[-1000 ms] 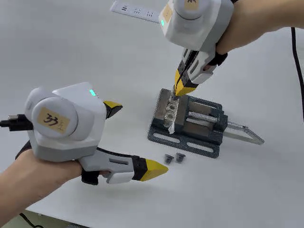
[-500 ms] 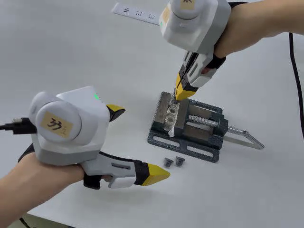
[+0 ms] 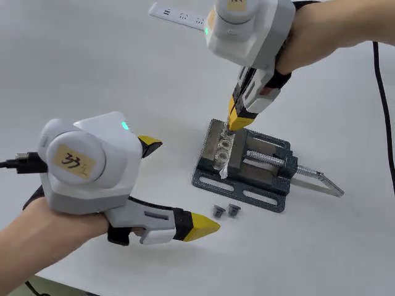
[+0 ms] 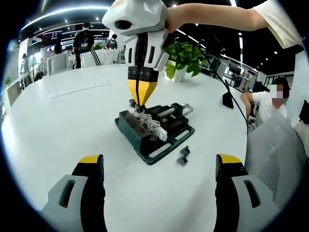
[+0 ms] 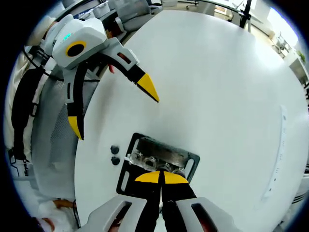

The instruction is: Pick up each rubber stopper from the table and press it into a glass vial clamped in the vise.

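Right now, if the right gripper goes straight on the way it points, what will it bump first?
The right gripper would probably hit the end glass vial in the vise, just under its tips.

place: open office | cues — potted plant, people, white table

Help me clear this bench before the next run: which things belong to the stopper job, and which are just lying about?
Job: vise, glass vials clamped in it, two loose rubber stoppers, left gripper, right gripper.
Lying about: power strip, potted plant.
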Motion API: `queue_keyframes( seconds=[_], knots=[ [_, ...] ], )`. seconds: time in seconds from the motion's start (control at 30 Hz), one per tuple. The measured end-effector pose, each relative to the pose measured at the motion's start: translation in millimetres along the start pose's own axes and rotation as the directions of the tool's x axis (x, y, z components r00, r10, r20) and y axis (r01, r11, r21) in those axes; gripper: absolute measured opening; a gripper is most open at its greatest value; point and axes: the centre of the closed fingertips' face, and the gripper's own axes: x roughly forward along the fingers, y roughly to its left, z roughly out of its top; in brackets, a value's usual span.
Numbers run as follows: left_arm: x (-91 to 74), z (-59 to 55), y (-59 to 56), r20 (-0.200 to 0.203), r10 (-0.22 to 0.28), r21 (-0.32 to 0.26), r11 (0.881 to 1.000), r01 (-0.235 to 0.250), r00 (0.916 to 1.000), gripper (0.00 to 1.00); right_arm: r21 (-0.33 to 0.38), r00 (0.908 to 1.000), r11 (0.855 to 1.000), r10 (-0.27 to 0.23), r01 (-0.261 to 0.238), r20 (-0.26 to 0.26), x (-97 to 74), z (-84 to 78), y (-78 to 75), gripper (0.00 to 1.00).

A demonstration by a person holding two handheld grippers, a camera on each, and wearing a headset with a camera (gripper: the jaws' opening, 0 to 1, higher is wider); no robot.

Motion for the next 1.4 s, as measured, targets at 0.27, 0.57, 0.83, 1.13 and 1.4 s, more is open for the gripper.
queue_keyframes(
  seconds=[0.27,0.57,0.83,1.13,1.4],
  knots=[
    [2.1,-0.4,-1.5,0.001,-0.003,-0.005,1.0,0.003,1.0,0.96,0.018,0.9999,1.0,0.013,-0.013,-0.009,-0.9,1.3,2.5,0.0],
    [1.4,-0.1,-1.0,0.005,0.004,-0.011,1.0,-0.003,1.0,0.96,0.045,0.9993,0.999,0.02,-0.019,-0.031,0.4,1.8,-2.9,0.0],
    [-2.6,-2.8,1.4,0.005,0.01,-0.019,1.0,-0.01,0.9999,0.95,0.039,0.9992,0.999,0.031,-0.032,0.024,3.3,-0.8,-15.3,0.0],
    [-1.5,-2.8,2.6,0.002,0.012,-0.02,1.0,-0.012,0.9999,0.95,0.082,0.9985,0.996,0.021,-0.026,0.051,3.8,1.1,-15.8,0.0],
    [-0.1,-2.4,1.8,0.001,0.008,-0.019,1.0,-0.008,1.0,0.95,0.05,0.999,0.999,0.019,-0.017,-0.04,8.0,5.0,-23.1,0.0]
  ],
)
